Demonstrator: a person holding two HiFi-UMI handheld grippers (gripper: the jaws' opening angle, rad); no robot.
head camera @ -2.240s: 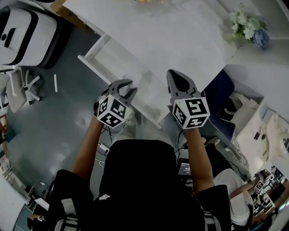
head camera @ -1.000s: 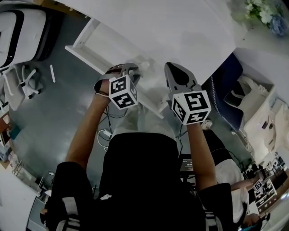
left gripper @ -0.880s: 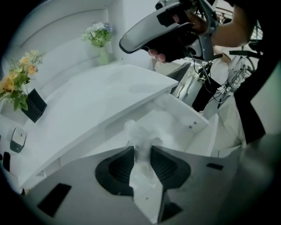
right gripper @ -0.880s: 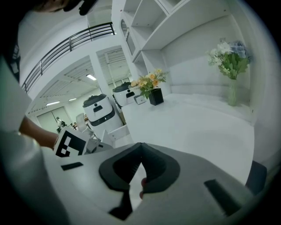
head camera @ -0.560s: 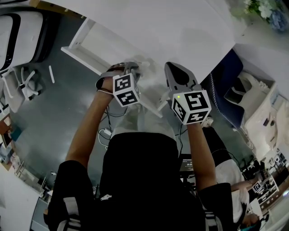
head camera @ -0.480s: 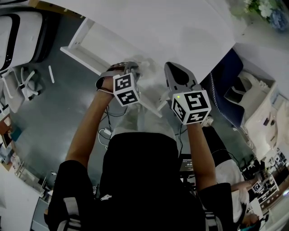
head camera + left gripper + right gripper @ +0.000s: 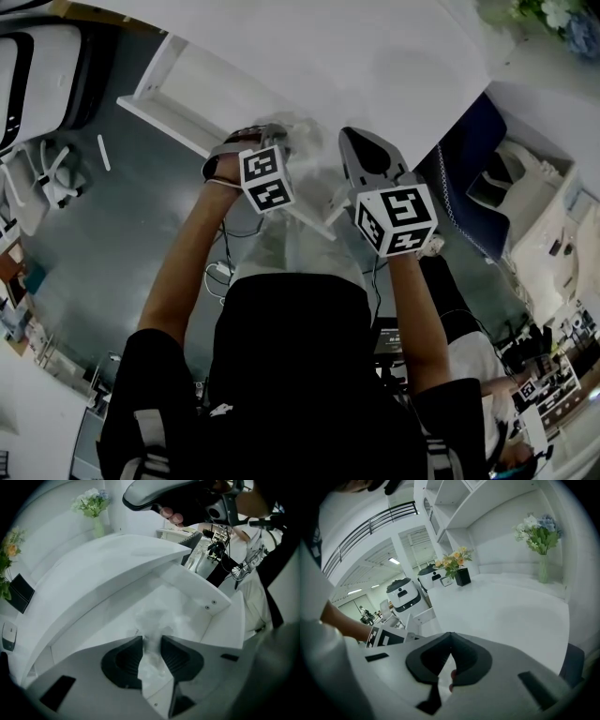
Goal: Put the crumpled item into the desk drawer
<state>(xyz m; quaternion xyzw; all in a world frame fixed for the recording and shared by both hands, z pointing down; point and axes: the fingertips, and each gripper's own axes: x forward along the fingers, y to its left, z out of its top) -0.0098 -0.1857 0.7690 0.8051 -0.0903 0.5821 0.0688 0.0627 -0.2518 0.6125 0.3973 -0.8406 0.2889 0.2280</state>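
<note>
The crumpled item (image 7: 157, 620), a wad of thin white material, rests on the floor of the open white desk drawer (image 7: 206, 597) and reaches up between my left gripper's jaws. My left gripper (image 7: 151, 638) is low inside the drawer; its jaws are opening with the wad still touching both pads. In the head view the left gripper (image 7: 267, 133) is over the drawer (image 7: 150, 80), with the wad (image 7: 300, 125) just beyond its tips. My right gripper (image 7: 354, 137) hovers beside it at the desk's edge, shut and empty; its jaws (image 7: 450, 634) meet at the tips.
The white desk top (image 7: 356, 47) runs above the drawer, with a vase of flowers (image 7: 541, 541) at its far corner. A white machine (image 7: 28, 66) stands on the grey floor to the left. A dark blue chair (image 7: 469, 178) is on the right.
My left gripper has carried the crumpled item forward and deeper over the drawer. The right gripper has kept its place beside it, still shut.
</note>
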